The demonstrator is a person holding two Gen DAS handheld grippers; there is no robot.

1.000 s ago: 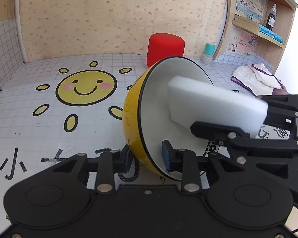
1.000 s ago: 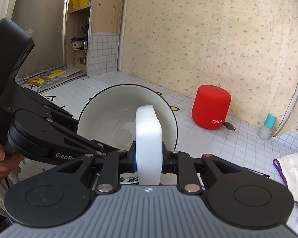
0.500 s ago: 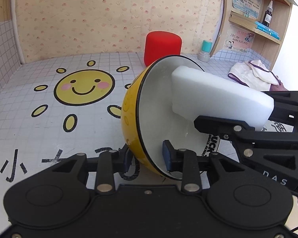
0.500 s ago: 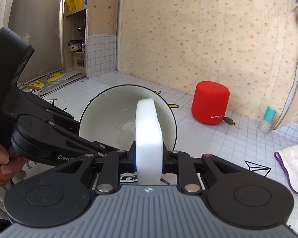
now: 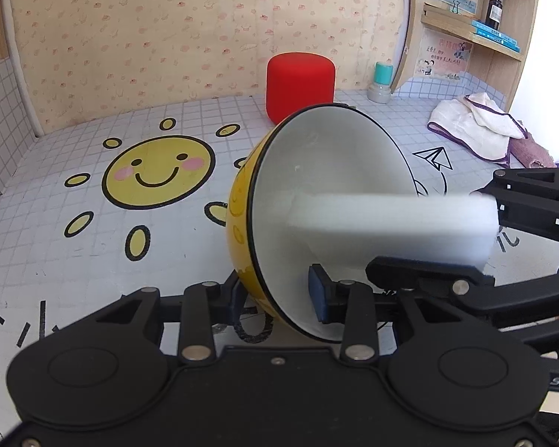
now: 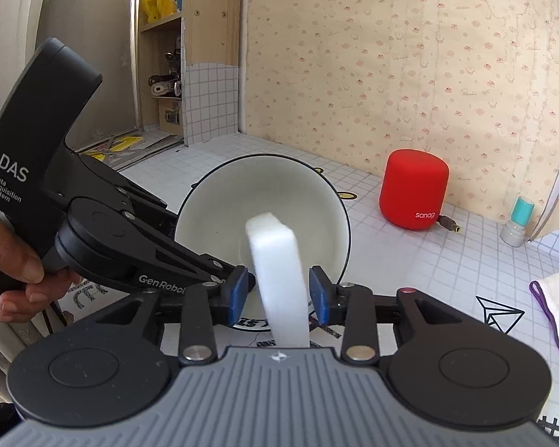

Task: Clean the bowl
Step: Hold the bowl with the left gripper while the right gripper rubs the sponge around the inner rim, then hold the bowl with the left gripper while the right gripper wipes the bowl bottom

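- Yellow outside and white inside, the bowl (image 5: 328,201) stands tipped on its side over the tiled bench (image 5: 93,260), its mouth facing the right hand-held gripper (image 6: 279,294).
- We see the left hand-held gripper (image 5: 275,294) astride the bowl's lower rim; its outer pad is half hidden behind the wall, and its jaws have just been opening, so we cannot tell if they still pinch.
- The white sponge (image 6: 277,279) stands blurred between the right gripper's blue pads, with a gap on each side; these jaws have just been opening.
- In the left wrist view the sponge reaches into the bowl, and blur hides where it meets the inner wall.
- A hand (image 6: 15,275), cut off at the frame edge, holds the left gripper's handle.
- Behind stand a red speaker (image 6: 413,190) and a crumpled cloth (image 5: 477,126).
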